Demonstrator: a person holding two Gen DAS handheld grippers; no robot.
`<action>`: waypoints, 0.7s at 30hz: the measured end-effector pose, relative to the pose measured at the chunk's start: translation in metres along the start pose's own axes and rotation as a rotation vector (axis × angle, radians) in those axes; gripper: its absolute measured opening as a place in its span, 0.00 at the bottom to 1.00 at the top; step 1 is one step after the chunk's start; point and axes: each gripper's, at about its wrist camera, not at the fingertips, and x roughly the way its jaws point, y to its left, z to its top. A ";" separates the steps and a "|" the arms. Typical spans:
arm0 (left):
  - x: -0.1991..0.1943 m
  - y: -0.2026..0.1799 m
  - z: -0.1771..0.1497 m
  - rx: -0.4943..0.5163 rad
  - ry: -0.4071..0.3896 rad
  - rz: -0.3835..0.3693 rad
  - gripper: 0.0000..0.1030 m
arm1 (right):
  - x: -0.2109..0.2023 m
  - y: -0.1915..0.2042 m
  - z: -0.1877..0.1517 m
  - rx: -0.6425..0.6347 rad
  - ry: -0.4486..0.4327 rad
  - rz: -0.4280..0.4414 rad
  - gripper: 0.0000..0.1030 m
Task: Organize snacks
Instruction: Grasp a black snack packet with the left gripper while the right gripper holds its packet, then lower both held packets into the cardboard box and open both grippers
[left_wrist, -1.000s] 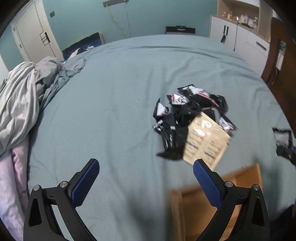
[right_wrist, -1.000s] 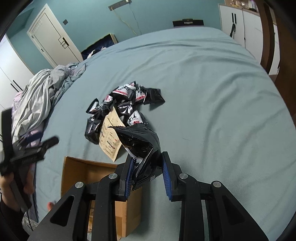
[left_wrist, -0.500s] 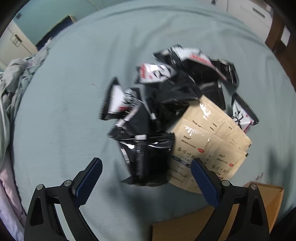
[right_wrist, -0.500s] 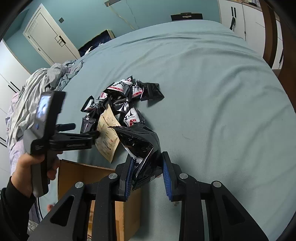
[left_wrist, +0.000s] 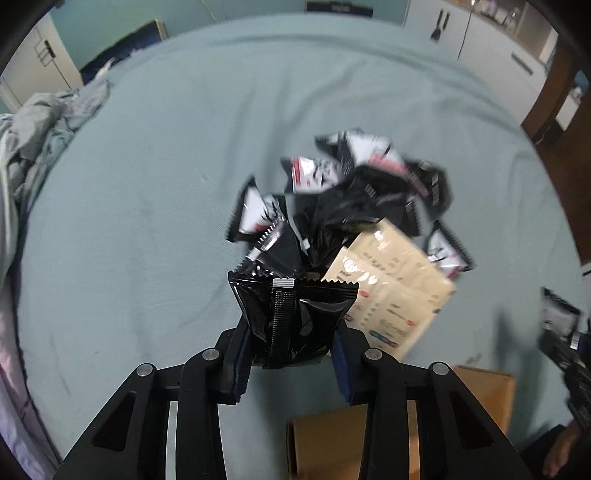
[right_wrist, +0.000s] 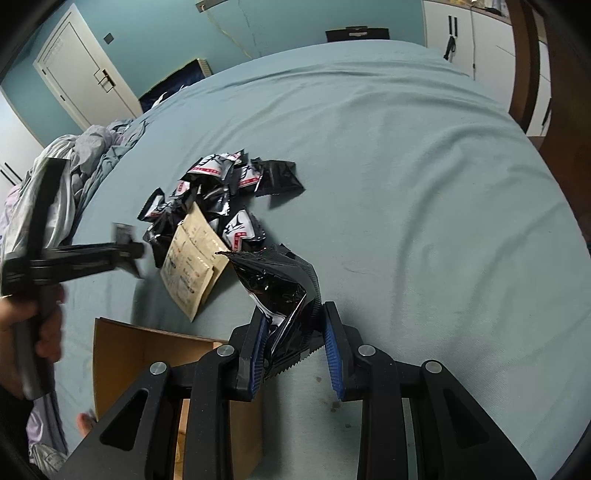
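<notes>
Left tool (left_wrist: 291, 360) first: we see its jaws closing around a black snack packet (left_wrist: 293, 317), which stands upright between the blue pads with its serrated top edge uppermost; the pads sit at the packet's lower sides, seemingly touching them. Just beyond that tool lies the heap of black-and-white packets (left_wrist: 354, 192) on the teal bed (left_wrist: 147, 184), with tan sachets (left_wrist: 391, 291) just past the packet and to its right; below the tool we see a brown cardboard box (left_wrist: 480, 398).

Our right tool (right_wrist: 293, 350) is narrowly parted and clamped on a crumpled black packet (right_wrist: 284, 288), whose sawtooth bottom edge pokes out near the left pad; the box (right_wrist: 140, 354) sits to the lower left of this tool, partly behind its frame; the heap (right_wrist: 221, 192) and tan sachets (right_wrist: 192, 266) lie ahead and to the left; further left, blurred, a hand (right_wrist: 33, 325) grips the other tool's handle; a rumpled grey blanket (right_wrist: 85, 155) lies at the bed's far left.
</notes>
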 end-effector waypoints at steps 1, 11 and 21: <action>-0.011 0.000 -0.003 0.000 -0.019 0.003 0.35 | -0.001 0.000 -0.001 0.000 -0.006 -0.004 0.26; -0.101 -0.008 -0.070 0.007 -0.175 -0.028 0.35 | -0.034 0.004 -0.013 -0.028 -0.074 -0.015 0.26; -0.113 -0.012 -0.143 0.014 -0.251 -0.032 0.35 | -0.095 0.013 -0.053 -0.100 -0.178 0.074 0.26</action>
